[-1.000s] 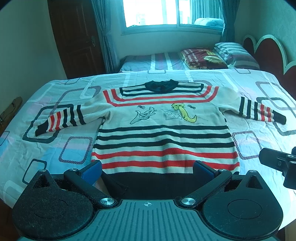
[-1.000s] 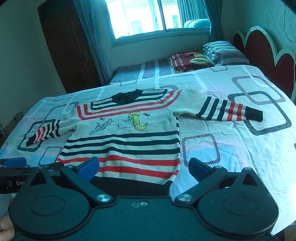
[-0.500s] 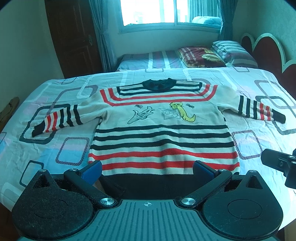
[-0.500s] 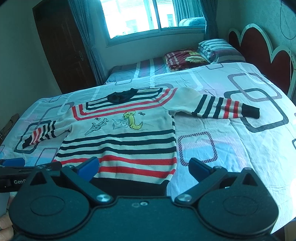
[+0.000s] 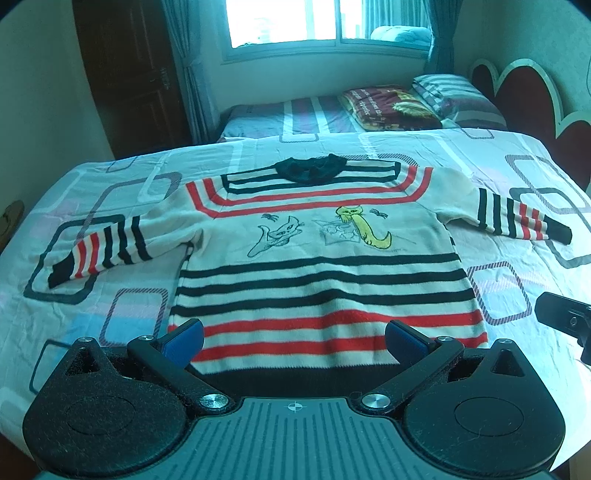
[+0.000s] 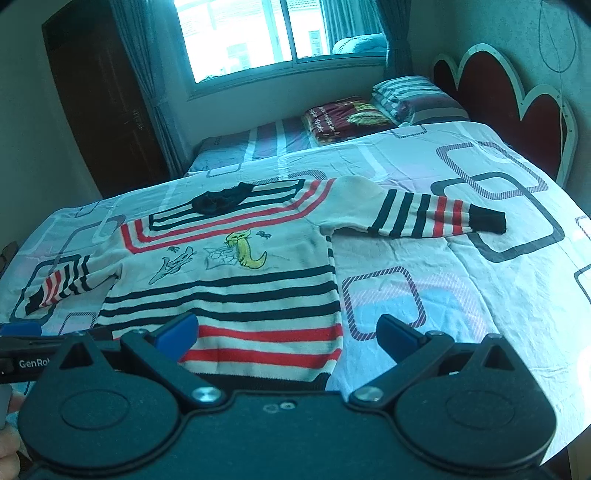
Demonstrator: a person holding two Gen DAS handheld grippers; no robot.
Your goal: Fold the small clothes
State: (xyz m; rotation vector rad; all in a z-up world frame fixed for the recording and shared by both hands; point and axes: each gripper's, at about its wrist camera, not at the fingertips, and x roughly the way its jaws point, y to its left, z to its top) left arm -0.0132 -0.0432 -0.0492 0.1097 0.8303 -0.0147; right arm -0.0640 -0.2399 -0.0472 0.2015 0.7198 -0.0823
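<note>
Small striped sweater (image 5: 325,266) lies flat, front up, on a bed (image 5: 110,295) covered with a pale sheet printed with rounded rectangles. Both sleeves spread out sideways; dark collar (image 5: 312,169) at the far end, dark hem nearest the cameras. Cream knit, black and red bands, 2 cartoon animals stitched across the chest, 1 grey outline and 1 yellow (image 5: 364,229). Left gripper (image 5: 293,338) sits low over the near edge of the bed, centred on the hem; its 2 blue-padded fingers (image 5: 184,338) are spread wide, nothing between them, 1 pad over each lower corner of the sweater body. Whether the pads touch the cloth, cannot tell. Right gripper (image 6: 286,334) is off to the sweater's right side, jaws equally wide apart and holding nothing; left pad over the hem corner, right pad over bare sheet. Right sleeve cuff (image 6: 487,221) lies well apart from that gripper, farther up the bed. Beyond: folded dark red blanket (image 5: 388,107), striped pillow (image 5: 454,96), red scalloped headboard (image 5: 528,96), bright window (image 5: 325,22), dark wooden door (image 5: 125,74). A bit of hand (image 6: 7,454) shows at the lower left edge of the right view.
</note>
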